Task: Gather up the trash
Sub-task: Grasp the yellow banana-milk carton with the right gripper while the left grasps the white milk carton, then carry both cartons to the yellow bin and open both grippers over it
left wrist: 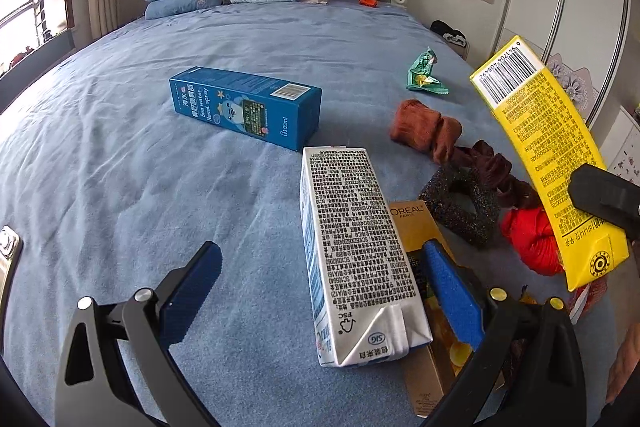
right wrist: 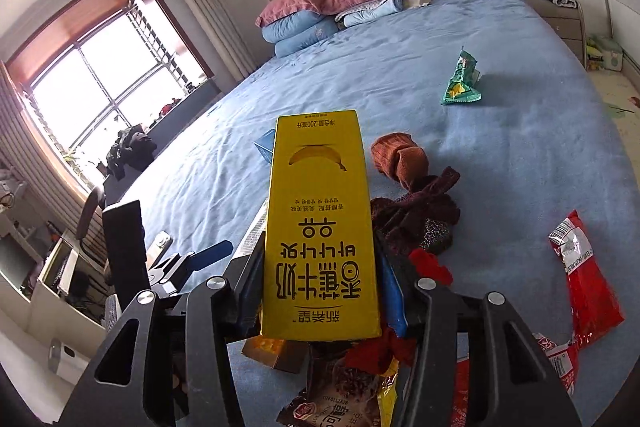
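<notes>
Yellow milk carton (right wrist: 320, 227) sits clamped in your right tool (right wrist: 320, 291), lifted over bed (right wrist: 520, 147). Left tool (left wrist: 320, 287) wide around white carton (left wrist: 352, 251). Only right view shows red wrapper (right wrist: 588, 283); only left shows blue box's (left wrist: 248, 107) full length.

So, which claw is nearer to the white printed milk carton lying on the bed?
Left. The left claw is open with the white printed milk carton between its fingers. The right claw is off to the side, shut on a yellow banana-milk carton.
</notes>
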